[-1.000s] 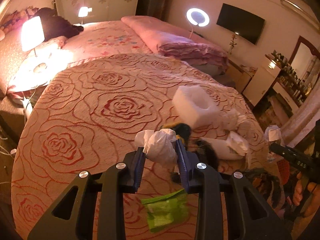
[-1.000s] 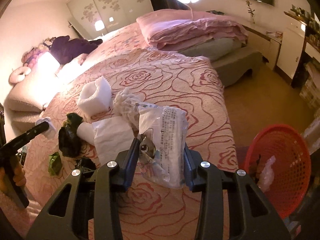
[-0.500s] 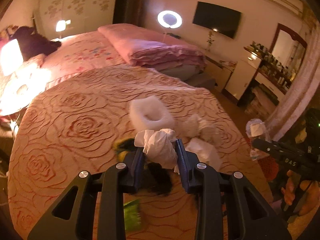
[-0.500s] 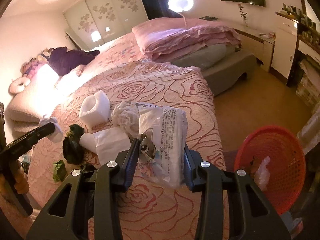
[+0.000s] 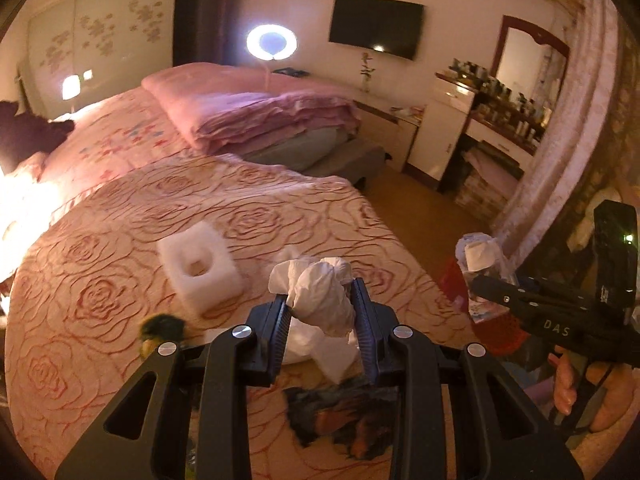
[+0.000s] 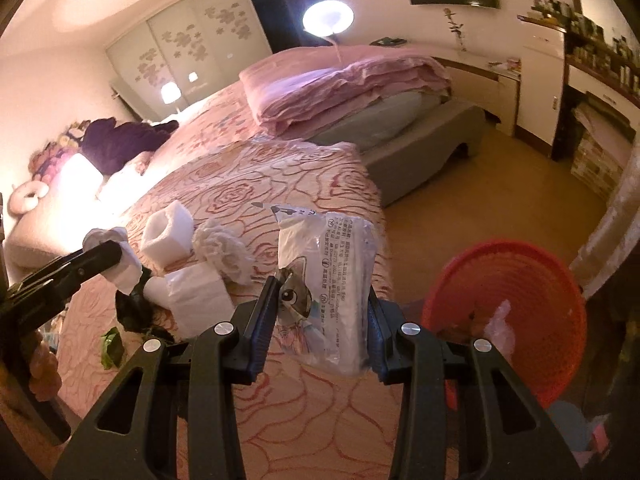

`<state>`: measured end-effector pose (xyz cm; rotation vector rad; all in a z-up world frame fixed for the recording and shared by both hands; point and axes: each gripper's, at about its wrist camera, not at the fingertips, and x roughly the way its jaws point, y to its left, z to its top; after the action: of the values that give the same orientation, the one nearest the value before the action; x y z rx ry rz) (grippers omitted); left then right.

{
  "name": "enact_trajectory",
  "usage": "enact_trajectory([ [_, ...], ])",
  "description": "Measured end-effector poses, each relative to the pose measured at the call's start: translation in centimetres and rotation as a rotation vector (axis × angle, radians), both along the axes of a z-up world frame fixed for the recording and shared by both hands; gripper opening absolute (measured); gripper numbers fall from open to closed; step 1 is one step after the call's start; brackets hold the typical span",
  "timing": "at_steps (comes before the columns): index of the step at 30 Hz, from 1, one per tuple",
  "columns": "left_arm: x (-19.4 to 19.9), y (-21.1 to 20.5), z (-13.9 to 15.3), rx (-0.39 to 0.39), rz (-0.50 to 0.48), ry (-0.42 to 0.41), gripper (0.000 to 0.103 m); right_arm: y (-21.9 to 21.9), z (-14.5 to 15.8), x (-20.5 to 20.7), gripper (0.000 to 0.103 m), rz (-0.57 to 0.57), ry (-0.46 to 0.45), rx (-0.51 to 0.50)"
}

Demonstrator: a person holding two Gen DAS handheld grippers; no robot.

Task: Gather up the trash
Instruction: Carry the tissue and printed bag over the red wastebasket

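My left gripper [image 5: 320, 312] is shut on a crumpled white tissue [image 5: 320, 296], held above the rose-patterned bed. It also shows in the right wrist view [image 6: 116, 260]. My right gripper [image 6: 320, 312] is shut on a clear plastic wrapper [image 6: 332, 280] with printed text and a cartoon picture, near the bed's right edge. The wrapper also shows in the left wrist view [image 5: 480, 264]. A red mesh basket [image 6: 508, 312] stands on the floor right of the bed, with some trash inside.
On the bed lie a white foam block [image 5: 198, 272], a white paper packet [image 6: 196, 296], a crumpled tissue ball [image 6: 224, 252], a dark wrapper [image 6: 132, 308] and a green wrapper [image 6: 110, 346]. Folded pink quilts [image 6: 344, 84] lie behind. The floor [image 6: 480, 192] lies to the right.
Both grippers have swung to the right with their loads. The red basket looms larger in the right wrist view, and the trash on the bed has shifted left in the left wrist view.
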<state>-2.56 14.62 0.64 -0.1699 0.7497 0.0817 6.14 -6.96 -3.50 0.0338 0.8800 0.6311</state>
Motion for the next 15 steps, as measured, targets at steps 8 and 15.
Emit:
enact_trajectory([
  [8, 2.1, -3.9, -0.2, 0.013, -0.094, 0.005, 0.029, -3.4, 0.1, 0.4, 0.039, -0.077, -0.011, -0.003],
  [15, 4.1, -7.5, -0.6, 0.018, -0.181, 0.017, 0.029, -7.0, -0.1, 0.9, 0.039, -0.161, -0.016, -0.002],
])
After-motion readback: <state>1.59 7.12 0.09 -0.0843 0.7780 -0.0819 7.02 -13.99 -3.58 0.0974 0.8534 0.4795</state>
